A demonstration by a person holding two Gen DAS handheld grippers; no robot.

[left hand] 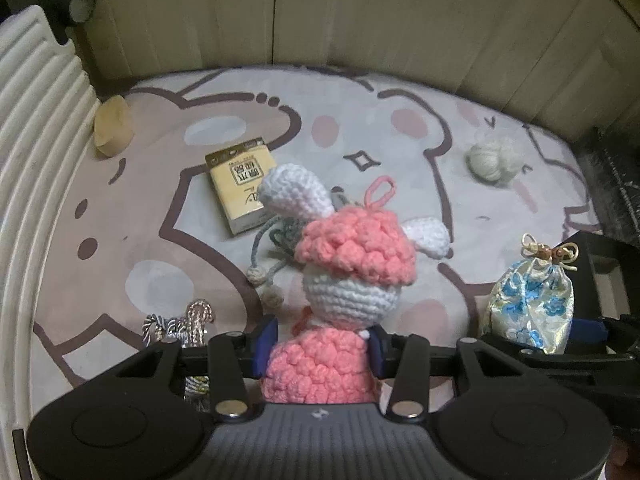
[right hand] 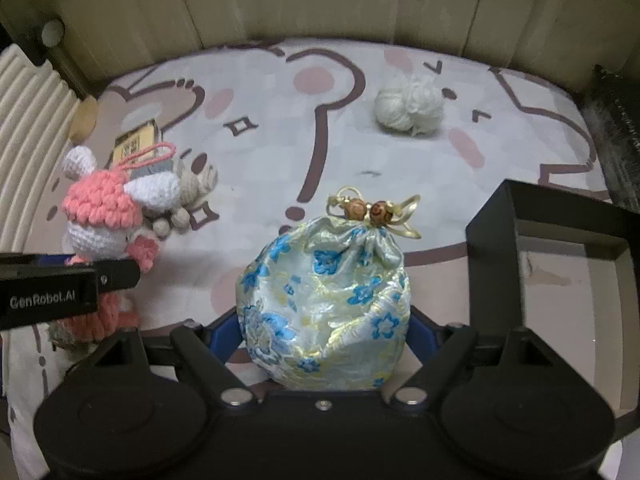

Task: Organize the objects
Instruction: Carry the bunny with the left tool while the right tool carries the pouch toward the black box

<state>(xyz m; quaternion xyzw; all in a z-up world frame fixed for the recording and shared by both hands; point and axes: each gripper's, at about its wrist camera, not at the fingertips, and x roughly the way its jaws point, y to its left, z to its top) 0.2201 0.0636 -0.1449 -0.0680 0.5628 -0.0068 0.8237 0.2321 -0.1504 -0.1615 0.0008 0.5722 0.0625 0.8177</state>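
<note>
My left gripper (left hand: 320, 350) is shut on a pink and white crochet bunny (left hand: 352, 256), held upright by its body above the cartoon-print mat (left hand: 160, 184). The bunny also shows in the right wrist view (right hand: 108, 208) at the left, with the left gripper's finger across it. My right gripper (right hand: 324, 330) is shut on a blue-flowered satin drawstring pouch (right hand: 324, 304). The pouch also shows at the right of the left wrist view (left hand: 532, 308).
On the mat lie a yellow box (left hand: 240, 188), a white yarn ball (right hand: 408, 106), a beige knitted toy with cords (right hand: 192, 192), twisted cords (left hand: 180, 324) and a tan block (left hand: 112, 128). A black open frame (right hand: 560, 232) stands at right. A ribbed white board (left hand: 36, 120) is at left.
</note>
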